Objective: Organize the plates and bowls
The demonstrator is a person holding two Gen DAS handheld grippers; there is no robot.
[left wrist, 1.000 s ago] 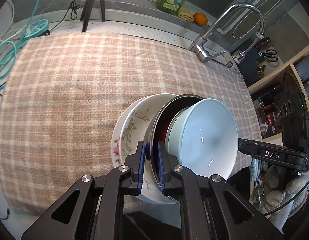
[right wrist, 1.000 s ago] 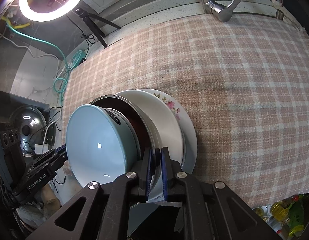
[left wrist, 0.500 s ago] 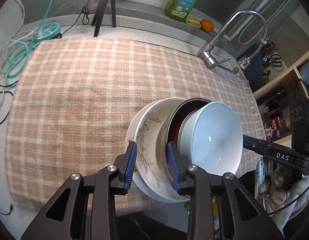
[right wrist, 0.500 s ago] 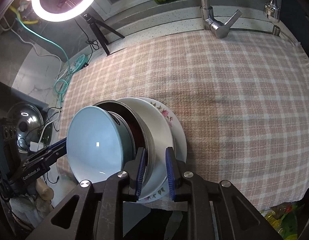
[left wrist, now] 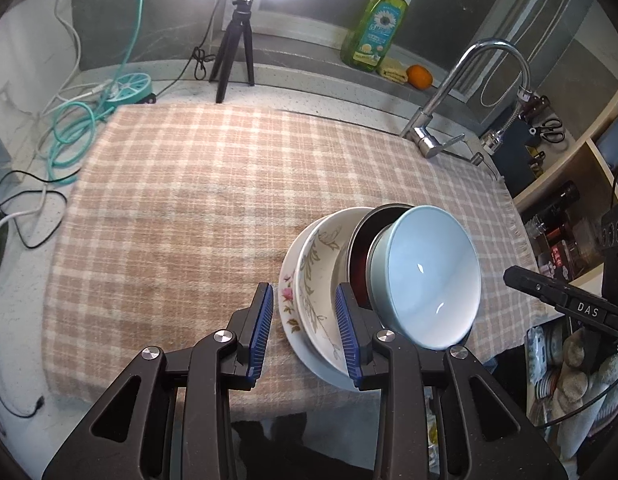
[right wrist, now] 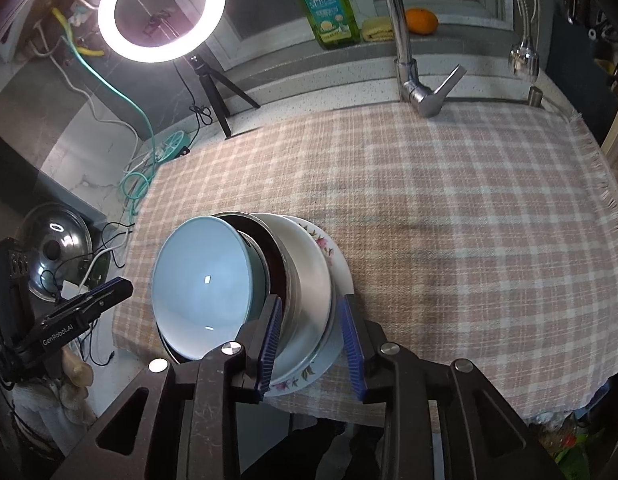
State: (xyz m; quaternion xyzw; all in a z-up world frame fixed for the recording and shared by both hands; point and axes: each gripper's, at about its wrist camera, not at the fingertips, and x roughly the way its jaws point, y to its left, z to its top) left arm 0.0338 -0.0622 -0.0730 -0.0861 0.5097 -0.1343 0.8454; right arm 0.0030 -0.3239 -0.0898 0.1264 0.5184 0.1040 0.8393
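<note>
Both our claws, left (left wrist: 304,330) and right (right wrist: 311,342), now stand spread, off the nested dish stack (left wrist: 373,280); beyond them stand faucet (left wrist: 461,92), soap bottle (left wrist: 375,28) and tripod (left wrist: 234,52).

Bowl (left wrist: 425,276) nests in pan (left wrist: 359,248), bowl, plate (left wrist: 287,300), stacked on cloth (left wrist: 181,208).

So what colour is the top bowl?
Light blue bowl, clearest in the right wrist view.

I count one floral plate (left wrist: 290,312), three nested bowls on it: white (left wrist: 321,276), dark steel (left wrist: 359,240), pale blue (left wrist: 429,276). Behind the stack: one faucet (left wrist: 433,112), one soap bottle (left wrist: 375,28), one orange (left wrist: 419,76).
</note>
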